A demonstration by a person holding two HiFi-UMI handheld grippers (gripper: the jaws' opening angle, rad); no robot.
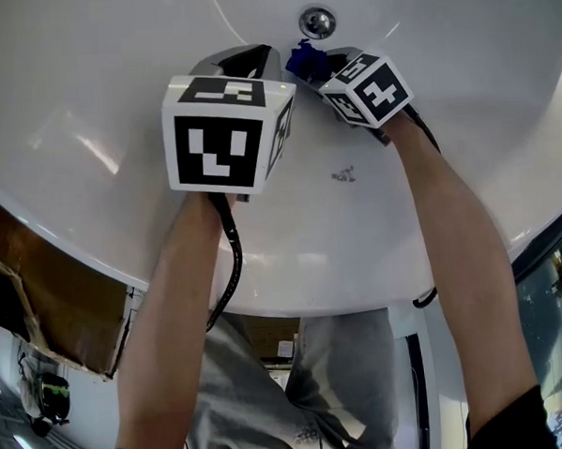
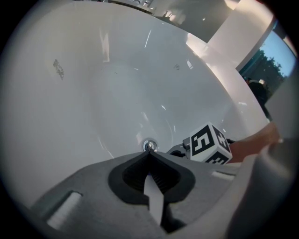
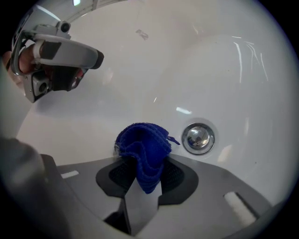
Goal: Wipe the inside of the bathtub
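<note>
I look down into a white bathtub [image 1: 87,107] with a chrome drain [image 1: 316,22] at its bottom. My right gripper [image 1: 312,67] is shut on a bunched blue cloth [image 3: 142,147], whose free end rests against the tub wall just left of the drain [image 3: 198,138]. The cloth [image 1: 306,60] shows as a small blue tuft in the head view. My left gripper [image 1: 244,59] hovers beside it to the left, jaws closed together with nothing between them, pointing at the drain [image 2: 149,145].
A small grey mark [image 1: 343,174] sits on the tub wall near my right forearm. The tub's rim [image 1: 294,298] curves across the near side, with brown board [image 1: 50,297] beneath it at left. A window [image 2: 275,60] shows beyond the far end.
</note>
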